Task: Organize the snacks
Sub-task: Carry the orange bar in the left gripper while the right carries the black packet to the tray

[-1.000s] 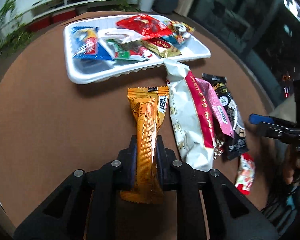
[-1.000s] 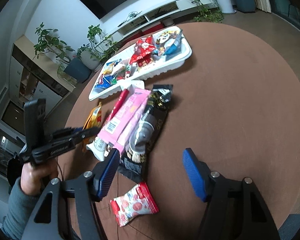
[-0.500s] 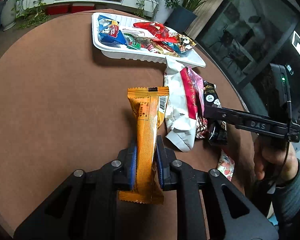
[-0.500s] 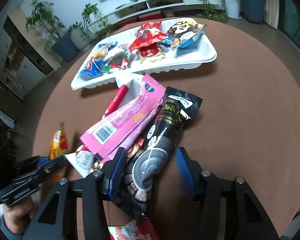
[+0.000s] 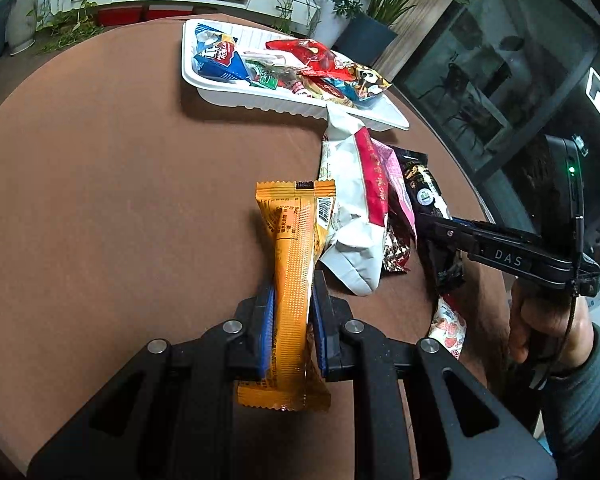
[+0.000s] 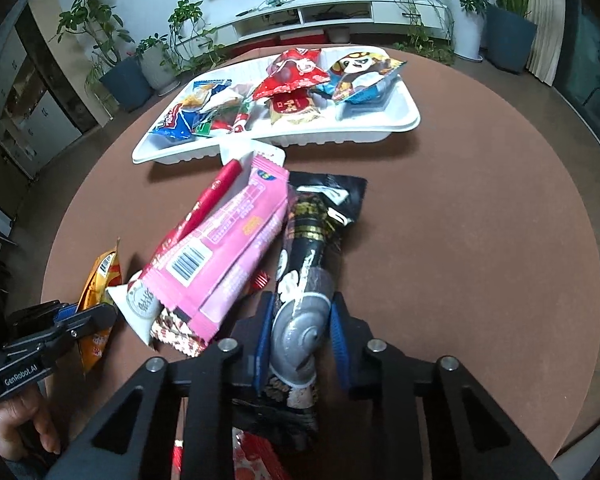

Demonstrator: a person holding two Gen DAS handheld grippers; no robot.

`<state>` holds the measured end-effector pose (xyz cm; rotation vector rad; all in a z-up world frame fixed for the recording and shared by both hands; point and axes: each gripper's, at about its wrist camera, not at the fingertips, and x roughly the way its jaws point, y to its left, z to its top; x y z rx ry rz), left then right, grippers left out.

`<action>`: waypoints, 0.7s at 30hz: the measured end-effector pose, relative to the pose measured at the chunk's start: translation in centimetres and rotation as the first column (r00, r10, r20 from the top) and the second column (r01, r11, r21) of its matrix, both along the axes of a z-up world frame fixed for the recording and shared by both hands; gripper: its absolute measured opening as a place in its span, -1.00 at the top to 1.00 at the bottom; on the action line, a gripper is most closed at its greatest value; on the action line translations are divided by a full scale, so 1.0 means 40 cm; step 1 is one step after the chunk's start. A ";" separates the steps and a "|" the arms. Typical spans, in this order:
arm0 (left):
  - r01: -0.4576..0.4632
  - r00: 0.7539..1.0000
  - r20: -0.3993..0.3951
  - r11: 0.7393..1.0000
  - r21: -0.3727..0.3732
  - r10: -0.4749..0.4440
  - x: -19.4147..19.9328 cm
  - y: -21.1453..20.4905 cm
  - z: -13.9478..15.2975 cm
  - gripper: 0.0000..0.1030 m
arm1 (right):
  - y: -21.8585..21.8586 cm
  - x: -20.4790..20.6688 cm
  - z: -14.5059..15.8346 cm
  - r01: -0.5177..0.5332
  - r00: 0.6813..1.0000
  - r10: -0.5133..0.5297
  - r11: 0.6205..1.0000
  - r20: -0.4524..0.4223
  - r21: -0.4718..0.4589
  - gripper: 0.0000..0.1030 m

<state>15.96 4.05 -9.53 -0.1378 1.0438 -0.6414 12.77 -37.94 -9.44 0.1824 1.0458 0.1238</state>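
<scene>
- Left gripper (image 5: 292, 320) clamped on orange packet (image 5: 294, 264) mid-length; presumably bound for white tray (image 5: 384, 118) across table (image 5: 100, 200)
- Right gripper (image 6: 300, 340) straddling black packet (image 6: 312, 264); pads (image 6: 263, 344) seemingly touching, grip unconfirmed; pink packet (image 6: 224, 248) just beside

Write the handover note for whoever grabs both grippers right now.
Left gripper: shut on the orange snack bar.
Right gripper: fingers on either side of the black snack pack; a firm grip is not certain.
White tray at the table's far side already holds several snacks.
Left: both of these, the pink pack, white-and-red bag and small red-and-white packet lie outside the tray.
</scene>
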 end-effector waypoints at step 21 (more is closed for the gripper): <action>-0.024 1.000 0.017 0.997 -0.068 0.026 -0.008 0.030 0.039 0.71 | -0.160 -0.064 0.068 0.113 0.991 -0.122 0.983 0.050 0.146 0.57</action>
